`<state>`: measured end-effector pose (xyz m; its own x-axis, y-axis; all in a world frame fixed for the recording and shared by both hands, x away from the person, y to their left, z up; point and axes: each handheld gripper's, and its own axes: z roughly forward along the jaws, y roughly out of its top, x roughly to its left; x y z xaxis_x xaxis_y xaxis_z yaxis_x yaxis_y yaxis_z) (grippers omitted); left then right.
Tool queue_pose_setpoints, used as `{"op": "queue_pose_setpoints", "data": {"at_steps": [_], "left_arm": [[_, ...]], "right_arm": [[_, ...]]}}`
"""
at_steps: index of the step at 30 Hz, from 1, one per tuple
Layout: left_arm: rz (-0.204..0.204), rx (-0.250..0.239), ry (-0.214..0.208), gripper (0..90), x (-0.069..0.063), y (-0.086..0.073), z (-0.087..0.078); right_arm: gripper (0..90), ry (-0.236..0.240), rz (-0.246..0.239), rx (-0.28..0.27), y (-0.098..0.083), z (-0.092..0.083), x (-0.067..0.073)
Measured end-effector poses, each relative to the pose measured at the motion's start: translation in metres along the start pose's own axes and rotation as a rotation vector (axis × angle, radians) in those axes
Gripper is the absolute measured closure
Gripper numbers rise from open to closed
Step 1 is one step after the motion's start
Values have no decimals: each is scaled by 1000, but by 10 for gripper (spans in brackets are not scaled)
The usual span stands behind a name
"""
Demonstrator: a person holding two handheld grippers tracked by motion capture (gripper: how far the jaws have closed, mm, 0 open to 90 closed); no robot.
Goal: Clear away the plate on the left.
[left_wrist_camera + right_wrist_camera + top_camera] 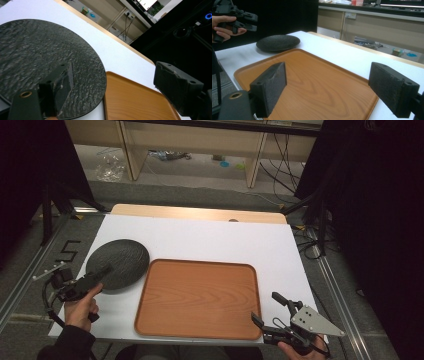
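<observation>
Right now your left tongs [102,276] stand wide open at the near edge of the dark textured plate [118,263], one jaw lying over its top and the other out over the gap toward the wooden tray [198,298]. The plate sits flat on the white surface [210,240], just left of the tray and almost touching its rim. To grip it well, I'd tip the lower jaw down under the rim, since the plate looks shallow and low, and close on the edge rather than the domed middle. Your right tongs [267,312] wait open and empty at the tray's near right corner; keep them clear, or use them to steady the tray.
</observation>
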<state>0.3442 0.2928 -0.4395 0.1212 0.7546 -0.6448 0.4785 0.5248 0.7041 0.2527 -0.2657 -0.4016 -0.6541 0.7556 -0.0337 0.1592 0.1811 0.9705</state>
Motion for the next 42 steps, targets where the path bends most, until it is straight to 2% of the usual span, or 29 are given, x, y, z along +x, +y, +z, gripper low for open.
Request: {"op": "queue_pose_setpoints", "data": {"at_steps": [2,5,7,8,9,10,11,12,18,21,25,26,29,36,42], "left_arm": [[15,6,12,167,1,1,0],[-1,16,24,167,3,1,2],[-28,20,22,167,5,1,4],[-60,12,18,168,6,0,5],[-68,23,27,168,9,1,5],[-92,24,31,169,11,1,6],[-92,24,31,170,11,1,6],[-120,24,32,171,16,0,6],[-160,40,57,172,25,0,6],[-183,59,87,172,28,0,7],[-258,70,102,176,36,-2,7],[-279,65,88,178,39,-2,7],[-312,77,116,181,44,-3,7],[-346,102,138,182,48,-5,7],[-378,104,137,184,52,-6,7]], "right_arm": [[160,1,5,10,0,0,0],[160,3,4,4,0,0,0],[160,3,5,11,0,0,0],[160,-1,6,6,0,0,1],[161,2,6,4,0,0,1],[161,4,6,4,0,0,1],[161,1,4,4,0,0,1],[161,6,2,13,0,0,1],[162,3,4,3,0,0,1],[162,0,4,4,0,0,1],[162,4,2,3,0,0,1],[163,1,3,4,0,0,1],[163,4,3,2,0,0,1],[164,5,3,3,0,0,1],[164,6,3,3,0,0,1]]}}
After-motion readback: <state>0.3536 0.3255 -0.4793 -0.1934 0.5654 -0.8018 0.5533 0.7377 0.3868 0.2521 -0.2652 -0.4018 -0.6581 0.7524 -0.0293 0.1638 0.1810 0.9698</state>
